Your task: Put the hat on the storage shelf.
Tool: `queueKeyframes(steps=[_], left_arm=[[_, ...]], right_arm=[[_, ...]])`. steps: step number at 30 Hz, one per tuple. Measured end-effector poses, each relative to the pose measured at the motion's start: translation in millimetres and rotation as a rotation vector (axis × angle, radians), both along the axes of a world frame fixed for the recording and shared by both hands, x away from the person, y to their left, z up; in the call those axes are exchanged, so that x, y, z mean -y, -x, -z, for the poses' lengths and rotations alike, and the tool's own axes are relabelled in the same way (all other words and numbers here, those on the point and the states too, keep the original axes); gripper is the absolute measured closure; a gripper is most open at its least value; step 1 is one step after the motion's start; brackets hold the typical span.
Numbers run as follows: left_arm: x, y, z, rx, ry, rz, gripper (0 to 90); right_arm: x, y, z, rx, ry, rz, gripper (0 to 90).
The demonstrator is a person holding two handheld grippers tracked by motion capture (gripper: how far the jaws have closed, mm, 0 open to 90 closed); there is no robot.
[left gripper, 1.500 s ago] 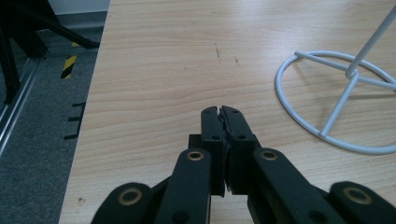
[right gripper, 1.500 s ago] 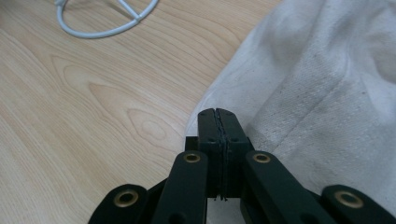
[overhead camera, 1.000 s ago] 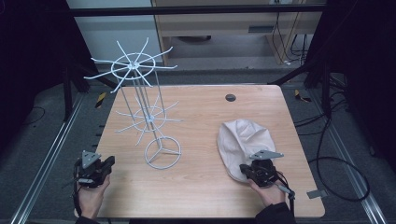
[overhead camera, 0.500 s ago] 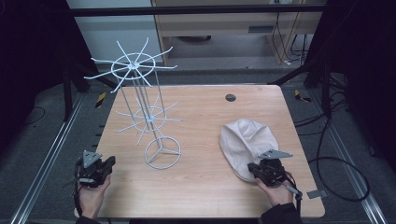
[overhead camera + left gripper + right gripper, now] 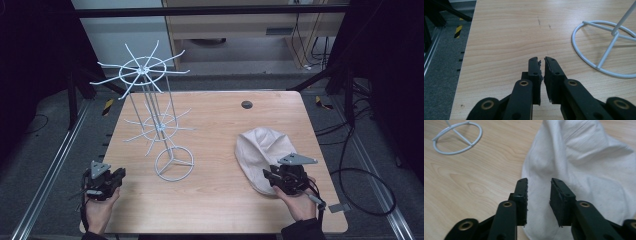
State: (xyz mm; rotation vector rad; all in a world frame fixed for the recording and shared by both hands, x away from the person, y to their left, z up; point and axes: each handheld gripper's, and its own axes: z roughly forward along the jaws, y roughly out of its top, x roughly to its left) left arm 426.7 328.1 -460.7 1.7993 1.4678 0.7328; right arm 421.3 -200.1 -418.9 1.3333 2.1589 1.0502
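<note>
- We see the right gripper (image 5: 272,179) at about five o'clock on the wooden table (image 5: 215,210), held in the person's right hand (image 5: 300,202) over the near edge of a cream cloth hat (image 5: 262,150).
- In the right gripper view its jaws have just been opening: they stand apart with a clear gap, the cloth hat (image 5: 584,165) lying beneath and beyond them, and the pads (image 5: 522,195) do not press on the fabric.
- The hat lies flat on the table at roughly four o'clock, rumpled, well apart from the white wire rack (image 5: 155,120).
- The left gripper (image 5: 117,176) sits at about seven o'clock, in the left hand (image 5: 97,212) near the table's front edge.
- In the left gripper view its jaws have just been opening a little: a narrow slit shows between them, with nothing held, only bare wood below.
- The rack's ring base (image 5: 604,47) lies at two o'clock from the left gripper's tips, near but not touching.
</note>
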Motion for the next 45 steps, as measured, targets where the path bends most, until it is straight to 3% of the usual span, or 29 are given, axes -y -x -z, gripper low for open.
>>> queueKeyframes(steps=[9,13,16,31,39,45], left_arm=[[-0.1,-1.5,1.4,-0.003,-0.002,-0.002,78.8],[-0.1,-1.0,1.1,-0.005,0.003,-0.004,74.6],[0.4,-1.6,1.5,-0.009,0.002,-0.004,71.5],[-0.5,-3.6,2.1,-0.015,-0.004,-0.018,57.0],[-0.9,-4.5,2.2,-0.018,-0.009,-0.017,54.9],[-0.5,-4.7,2.6,-0.019,-0.011,-0.014,54.8]], right_arm=[[0.6,-15.1,-16.0,0.054,0.040,0.034,57.3],[-3.4,-22.9,-20.2,0.059,0.036,0.039,55.1],[-8.6,-29.7,-20.6,0.056,0.060,0.026,53.7],[-22.6,-63.9,-17.9,0.017,0.109,0.030,53.4],[-26.6,-81.8,-4.8,-0.028,0.147,0.036,55.9],[-25.7,-88.4,6.3,-0.062,0.157,0.058,62.6]])
